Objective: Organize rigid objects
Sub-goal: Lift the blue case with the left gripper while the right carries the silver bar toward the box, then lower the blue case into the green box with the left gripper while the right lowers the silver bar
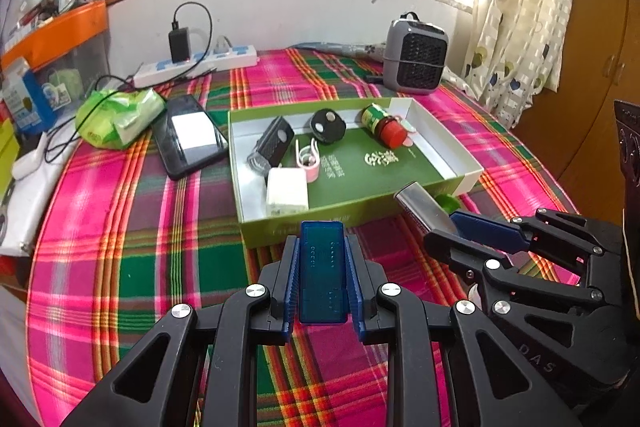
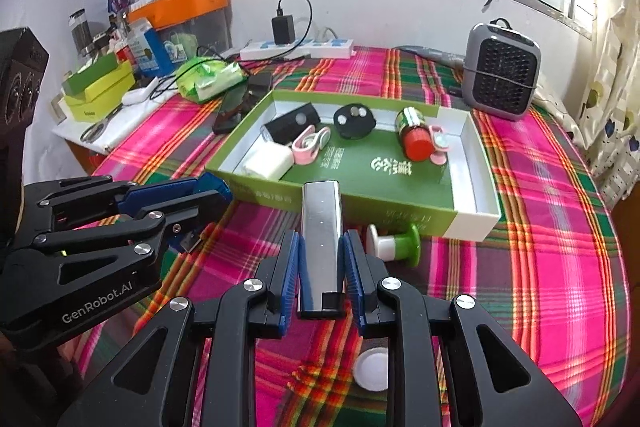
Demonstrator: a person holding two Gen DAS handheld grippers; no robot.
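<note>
Plaid tablecloth (image 1: 120, 227) bears a green box (image 2: 472, 163), the landmark. Inside the box: black case (image 2: 294, 125), round black fob (image 2: 354, 123), red-capped bottle (image 2: 414, 137), white charger (image 2: 268, 163), pink clip (image 2: 310, 143). Just before its near wall: left gripper (image 1: 322, 247) clamped on a blue translucent stick (image 1: 322, 267); right gripper (image 2: 320, 247) clamped on a silver bar (image 2: 320, 227). Green-white knob (image 2: 394, 241) lies beside that wall.
</note>
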